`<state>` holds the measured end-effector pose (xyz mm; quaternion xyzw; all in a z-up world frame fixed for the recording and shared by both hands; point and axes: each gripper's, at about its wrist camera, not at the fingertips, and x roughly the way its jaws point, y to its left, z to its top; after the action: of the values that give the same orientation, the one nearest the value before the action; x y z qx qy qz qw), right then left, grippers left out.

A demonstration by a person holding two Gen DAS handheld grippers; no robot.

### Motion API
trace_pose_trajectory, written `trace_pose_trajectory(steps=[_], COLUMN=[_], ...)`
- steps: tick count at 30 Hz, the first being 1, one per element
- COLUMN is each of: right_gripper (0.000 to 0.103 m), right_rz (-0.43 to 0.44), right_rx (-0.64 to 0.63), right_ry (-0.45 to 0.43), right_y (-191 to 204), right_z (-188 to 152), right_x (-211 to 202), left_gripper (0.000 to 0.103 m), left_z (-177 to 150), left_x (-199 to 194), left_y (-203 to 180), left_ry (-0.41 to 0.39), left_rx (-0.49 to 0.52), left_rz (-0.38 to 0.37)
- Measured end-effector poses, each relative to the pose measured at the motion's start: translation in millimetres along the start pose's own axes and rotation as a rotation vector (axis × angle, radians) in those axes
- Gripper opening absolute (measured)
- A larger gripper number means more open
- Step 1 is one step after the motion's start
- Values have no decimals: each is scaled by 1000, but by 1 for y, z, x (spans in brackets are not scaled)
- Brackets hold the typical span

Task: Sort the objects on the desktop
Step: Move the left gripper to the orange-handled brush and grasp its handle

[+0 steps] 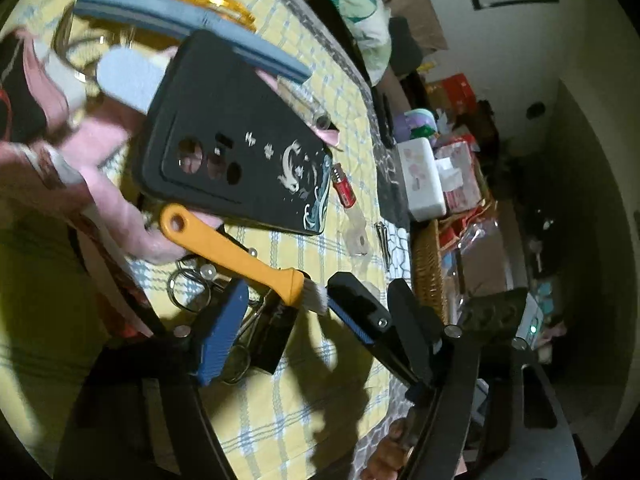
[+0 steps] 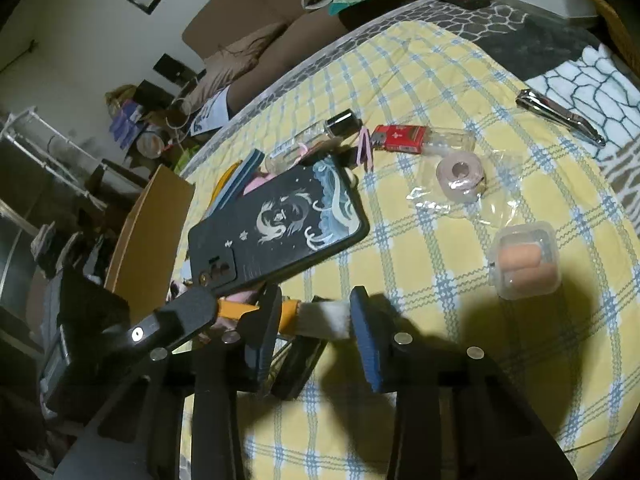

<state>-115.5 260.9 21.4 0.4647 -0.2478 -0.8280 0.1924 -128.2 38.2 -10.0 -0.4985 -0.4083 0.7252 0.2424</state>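
Observation:
An orange-handled brush (image 1: 236, 256) lies on the yellow checked cloth (image 1: 304, 392), its handle tucked under a black phone case (image 1: 240, 152) with a white dragon print. My left gripper (image 1: 316, 322) stands open around the brush's white bristles, a black clip (image 1: 276, 336) and small scissors (image 1: 192, 292). In the right wrist view my right gripper (image 2: 316, 332) is open and straddles the bristle end of the brush (image 2: 320, 316); the handle passes behind its left finger. The phone case (image 2: 276, 224) lies just beyond it. One of the left gripper's fingers (image 2: 180, 314) reaches in from the left.
A blue-grey nail file (image 1: 192, 24) leans on the case. On the cloth lie a red lighter (image 2: 400, 138), a glass bottle (image 2: 312, 136), a tape roll (image 2: 460, 176), an earplug box (image 2: 524, 260) and nail clippers (image 2: 560, 116). A cardboard box (image 2: 152, 236) stands at the left edge, a wicker basket (image 1: 430, 272) beyond the cloth.

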Motion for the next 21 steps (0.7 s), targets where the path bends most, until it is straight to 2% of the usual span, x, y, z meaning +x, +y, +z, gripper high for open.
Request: trace_pose_trajectory(steps=[3,8,11,17,21], right_gripper=[34,31,30,30,30], right_rz=[0,-9,-6,-20,-20], right_rx=[-20,-57,-84,-116,-74], right_ry=[17,44,57,41,5], right_y=[2,5,8,13,6], right_z=[-4,-8,-9,-6,-3], right_x=[2,5,4,-8,-23], left_gripper=[43,28,11,6,6], left_z=[-1,-3,-3,-4,-4], left_x=[4,12,14,3,-17], left_y=[9,24,31,31,30], left_ry=[-17,-26,-33,-58,-75], left_rx=[-52,-114,-140,-123,-113], left_rz=[-6,-29,-30,-50,-81])
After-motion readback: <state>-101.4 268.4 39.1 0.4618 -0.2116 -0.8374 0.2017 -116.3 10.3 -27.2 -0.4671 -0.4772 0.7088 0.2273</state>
